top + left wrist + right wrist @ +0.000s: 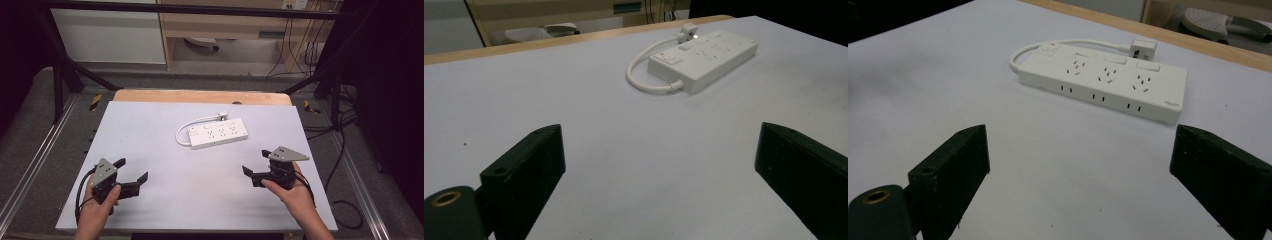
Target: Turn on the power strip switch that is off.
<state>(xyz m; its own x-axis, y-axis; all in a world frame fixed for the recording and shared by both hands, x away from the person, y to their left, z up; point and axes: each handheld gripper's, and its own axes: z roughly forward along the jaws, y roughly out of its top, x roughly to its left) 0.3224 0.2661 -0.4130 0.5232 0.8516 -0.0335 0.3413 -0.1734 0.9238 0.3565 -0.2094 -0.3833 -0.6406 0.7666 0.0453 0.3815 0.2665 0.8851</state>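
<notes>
Right hand-held gripper (256,162), jaws wide and empty, sits nearer the power strip (218,133), which lies ahead and leftward, long axis across the desk (150,200).

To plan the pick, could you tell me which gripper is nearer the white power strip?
Right. The right gripper sits just below-right of the power strip; the left gripper is farther, below-left.

Power strip (1108,82) smooth white plastic; table (150,130) matt.
</notes>
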